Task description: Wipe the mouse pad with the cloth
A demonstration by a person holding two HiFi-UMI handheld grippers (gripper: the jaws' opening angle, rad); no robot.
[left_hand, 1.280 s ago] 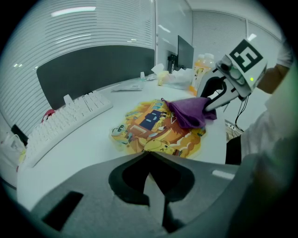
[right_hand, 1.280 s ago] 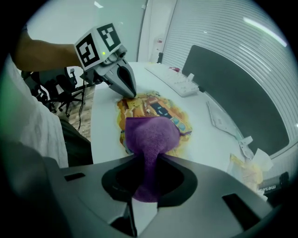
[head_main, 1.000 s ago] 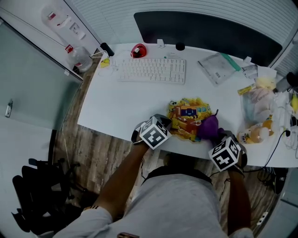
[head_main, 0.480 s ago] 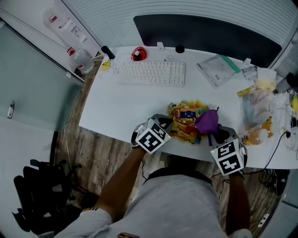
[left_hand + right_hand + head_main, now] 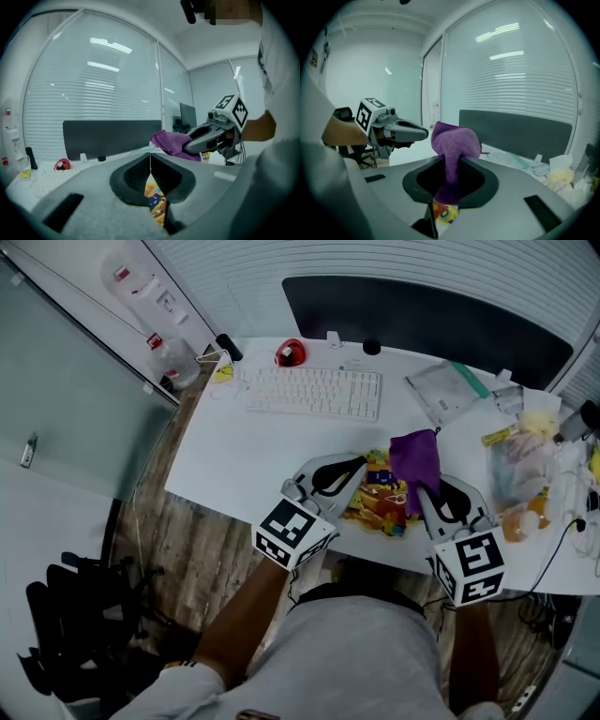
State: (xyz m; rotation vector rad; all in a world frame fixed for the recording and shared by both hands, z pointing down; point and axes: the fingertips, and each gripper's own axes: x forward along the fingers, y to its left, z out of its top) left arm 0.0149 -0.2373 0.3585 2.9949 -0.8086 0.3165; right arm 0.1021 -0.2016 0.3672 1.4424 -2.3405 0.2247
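Note:
The colourful mouse pad (image 5: pixel 378 501) lies near the front edge of the white desk (image 5: pixel 239 451). My right gripper (image 5: pixel 424 491) is shut on the purple cloth (image 5: pixel 415 457) and holds it lifted over the pad's right part. In the right gripper view the cloth (image 5: pixel 454 140) bunches up out of the right gripper (image 5: pixel 450 161). My left gripper (image 5: pixel 359 464) hovers over the pad's left side, jaws closed together with nothing seen between the tips. In the left gripper view the pad (image 5: pixel 154 201) shows below through a gap under the jaws, and the cloth (image 5: pixel 171 140) hangs from the right gripper (image 5: pixel 190 145).
A white keyboard (image 5: pixel 316 392) and a red mouse (image 5: pixel 291 353) sit at the back of the desk. A clear plastic packet (image 5: pixel 445 390) and bags of clutter (image 5: pixel 525 465) fill the right side. A dark partition (image 5: pixel 422 315) stands behind; a black chair (image 5: pixel 75 634) is on the floor left.
The right gripper has lifted the cloth off the pad's front right part and carried it farther back. The left gripper has risen from the pad's left edge and tilted up.

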